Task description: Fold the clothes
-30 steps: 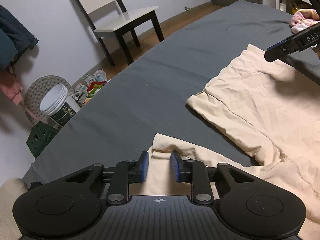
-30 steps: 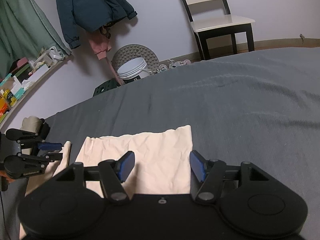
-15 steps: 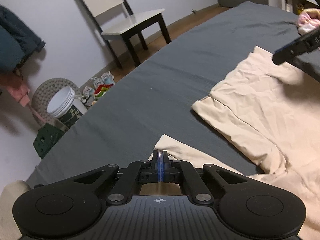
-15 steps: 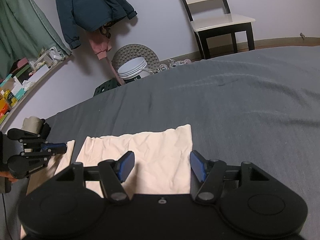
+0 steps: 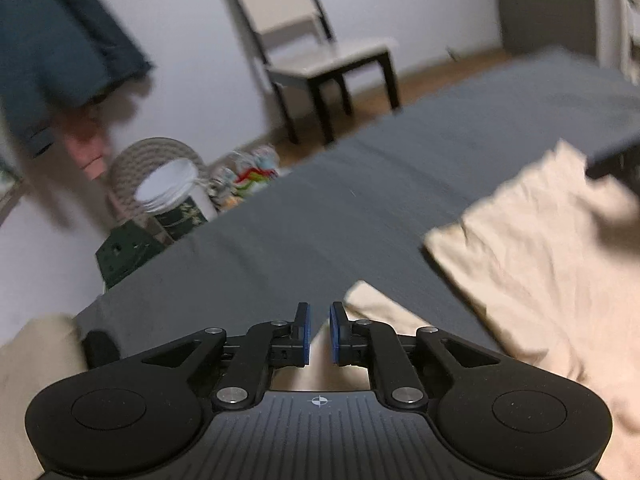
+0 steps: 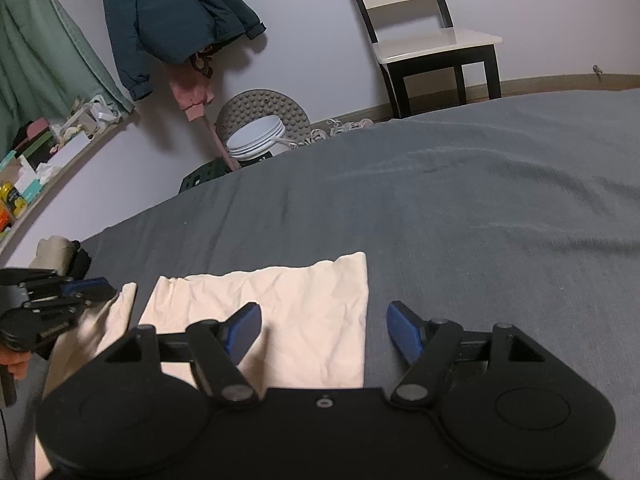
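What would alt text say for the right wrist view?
An open black gripper with blue pads hovers over a cream garment lying flat on a grey bed. The other gripper is at the left edge; a chair and hanging jacket stand behind.

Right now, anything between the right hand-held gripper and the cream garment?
Nothing visible. The right hand-held gripper is open directly over the cream garment, which lies flat on the grey bed.

Creased matt cream cloth (image 6: 288,312) lies on a matt grey bedsheet (image 6: 480,208).
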Motion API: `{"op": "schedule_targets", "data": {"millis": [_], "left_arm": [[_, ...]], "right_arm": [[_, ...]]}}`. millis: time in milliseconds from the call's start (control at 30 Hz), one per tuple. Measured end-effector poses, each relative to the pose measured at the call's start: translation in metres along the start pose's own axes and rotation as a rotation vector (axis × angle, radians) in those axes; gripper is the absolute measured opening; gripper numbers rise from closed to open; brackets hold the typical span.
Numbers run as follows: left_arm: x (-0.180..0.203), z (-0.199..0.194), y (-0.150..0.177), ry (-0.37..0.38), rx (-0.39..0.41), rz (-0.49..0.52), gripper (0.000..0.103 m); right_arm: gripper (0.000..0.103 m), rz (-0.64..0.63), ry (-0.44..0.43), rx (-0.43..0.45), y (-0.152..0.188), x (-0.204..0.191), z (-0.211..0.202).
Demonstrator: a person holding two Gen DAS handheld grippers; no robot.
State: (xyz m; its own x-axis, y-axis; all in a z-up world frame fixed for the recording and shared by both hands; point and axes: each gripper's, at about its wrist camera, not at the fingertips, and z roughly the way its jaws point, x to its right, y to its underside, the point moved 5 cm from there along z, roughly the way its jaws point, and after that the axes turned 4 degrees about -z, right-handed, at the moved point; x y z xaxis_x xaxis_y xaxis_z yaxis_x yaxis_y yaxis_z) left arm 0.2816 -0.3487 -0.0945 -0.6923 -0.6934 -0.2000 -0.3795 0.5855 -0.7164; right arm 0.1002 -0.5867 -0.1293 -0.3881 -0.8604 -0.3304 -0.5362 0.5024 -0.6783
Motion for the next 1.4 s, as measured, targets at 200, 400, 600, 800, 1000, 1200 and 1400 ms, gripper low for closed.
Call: {"op": "schedule_targets", "data": {"millis": [200,400,600,800,1000,1200,1400], "left_arm": [[0.005,-0.060,0.020,0.114,0.099,-0.233,0.042],[0.066,-0.126,0.068,0.174,0.158,-0.155,0.085],[0.061,-0.156,0.119,-0.015,0.082,-0.140,0.085],[0.002,-0.203,0.171,-0.189,-0.013,-0.534,0.085],[-0.033,-0.253,0.207,-0.275,-0.003,-0.919,0.085],[-0.016,-0.278,0.242,-0.146,-0.018,-1.198,0.085],[0.016,-0.273,0.259,-0.089,-0.184,-1.076,0.085]], "right_arm": [[0.066,0.029,-0.029,-0.006,-0.002,0.006,0.002],[0.060,0.095,-0.038,-0.004,-0.006,0.013,-0.002],[0.061,0.070,-0.075,0.049,-0.016,-0.003,-0.020],[0.061,-0.010,-0.205,0.052,-0.020,-0.051,-0.036],[0.061,-0.073,-0.388,0.069,-0.026,-0.123,-0.086],[0.063,-0.127,-0.504,0.114,-0.024,-0.184,-0.166],[0.077,-0.128,-0.591,0.155,-0.039,-0.218,-0.263]]}}
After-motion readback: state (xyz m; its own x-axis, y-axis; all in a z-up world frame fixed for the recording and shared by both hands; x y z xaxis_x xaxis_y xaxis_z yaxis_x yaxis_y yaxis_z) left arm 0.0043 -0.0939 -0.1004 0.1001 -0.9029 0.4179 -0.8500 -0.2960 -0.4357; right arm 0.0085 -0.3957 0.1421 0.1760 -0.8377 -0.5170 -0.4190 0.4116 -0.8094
